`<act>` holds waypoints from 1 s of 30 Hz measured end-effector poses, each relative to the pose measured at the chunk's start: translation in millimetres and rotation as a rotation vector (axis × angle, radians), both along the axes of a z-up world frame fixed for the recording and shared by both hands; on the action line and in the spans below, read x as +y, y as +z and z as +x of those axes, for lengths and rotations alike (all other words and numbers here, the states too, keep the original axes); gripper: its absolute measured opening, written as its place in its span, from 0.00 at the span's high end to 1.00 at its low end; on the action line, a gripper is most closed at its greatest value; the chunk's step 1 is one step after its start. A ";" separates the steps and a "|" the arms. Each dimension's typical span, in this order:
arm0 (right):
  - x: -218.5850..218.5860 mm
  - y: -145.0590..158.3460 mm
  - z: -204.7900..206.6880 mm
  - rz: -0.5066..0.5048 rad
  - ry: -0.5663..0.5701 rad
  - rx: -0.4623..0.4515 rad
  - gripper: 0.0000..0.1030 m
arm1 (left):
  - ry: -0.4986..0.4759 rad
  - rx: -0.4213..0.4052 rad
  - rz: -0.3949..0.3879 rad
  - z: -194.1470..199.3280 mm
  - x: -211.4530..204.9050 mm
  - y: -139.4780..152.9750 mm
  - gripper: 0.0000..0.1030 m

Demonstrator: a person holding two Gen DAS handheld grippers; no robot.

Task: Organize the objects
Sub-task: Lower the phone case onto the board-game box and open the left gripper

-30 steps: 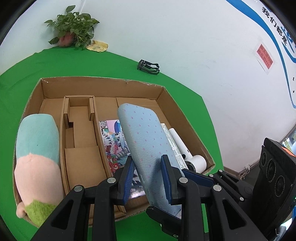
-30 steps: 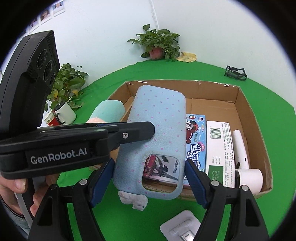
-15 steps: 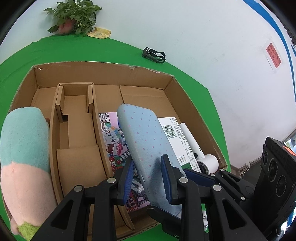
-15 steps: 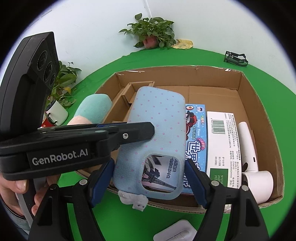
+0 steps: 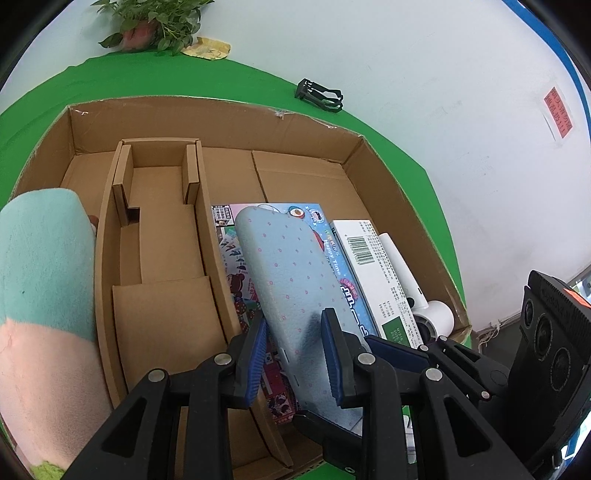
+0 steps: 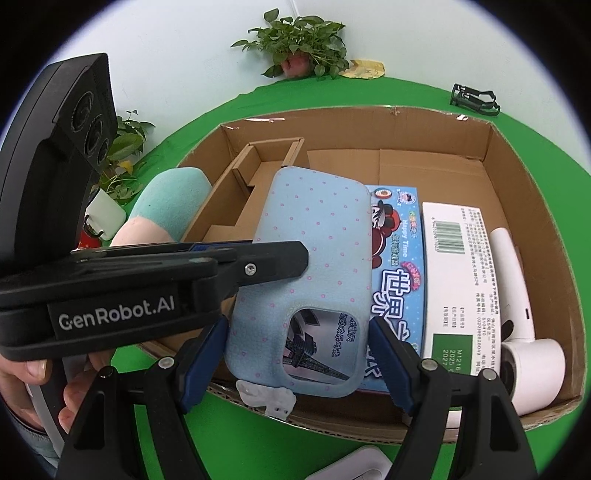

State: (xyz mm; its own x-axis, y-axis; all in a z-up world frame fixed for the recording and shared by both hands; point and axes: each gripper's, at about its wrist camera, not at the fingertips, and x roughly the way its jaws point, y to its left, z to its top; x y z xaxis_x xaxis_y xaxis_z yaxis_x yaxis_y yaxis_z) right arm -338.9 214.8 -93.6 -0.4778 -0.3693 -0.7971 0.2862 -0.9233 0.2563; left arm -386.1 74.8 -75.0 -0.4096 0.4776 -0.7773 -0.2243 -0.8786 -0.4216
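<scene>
Counter (image 5: 110,79) surface is covered in green cloth and carries a wide cardboard box (image 5: 229,122) split by cardboard dividers into compartments. A plush toy (image 5: 40,280) in teal and pink lies along the box's leftmost compartment; the middle divided compartment holds nothing visible. In the right compartment a colourful picture box (image 6: 397,266) lies flat, just beside it a white carton (image 6: 461,280) with a barcode and a green patch, and next to that, against the box's right wall, a white handheld device (image 6: 517,306). A pale blue phone case (image 5: 291,280) with pink dots is held tilted over the picture box, its camera cutout toward the near wall; whether it touches the picture box cannot be told. The left hand-held gripper (image 5: 295,356) is clamped on the phone case's side edge, blue pads (image 5: 334,354) pressing both faces. The right hand-held gripper (image 6: 299,363) stands wide, its pads on either side of the case's lower end without touching it. A small white charm (image 6: 267,397) hangs from the case's bottom edge. Beyond the box sit a potted plant (image 5: 151,22) and a black clip (image 5: 319,95).
</scene>
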 end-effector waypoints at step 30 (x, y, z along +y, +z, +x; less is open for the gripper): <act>22.4 -12.8 -25.6 -0.070 0.052 -0.034 0.64 | 0.073 0.028 -0.032 36.4 -32.6 5.6 0.65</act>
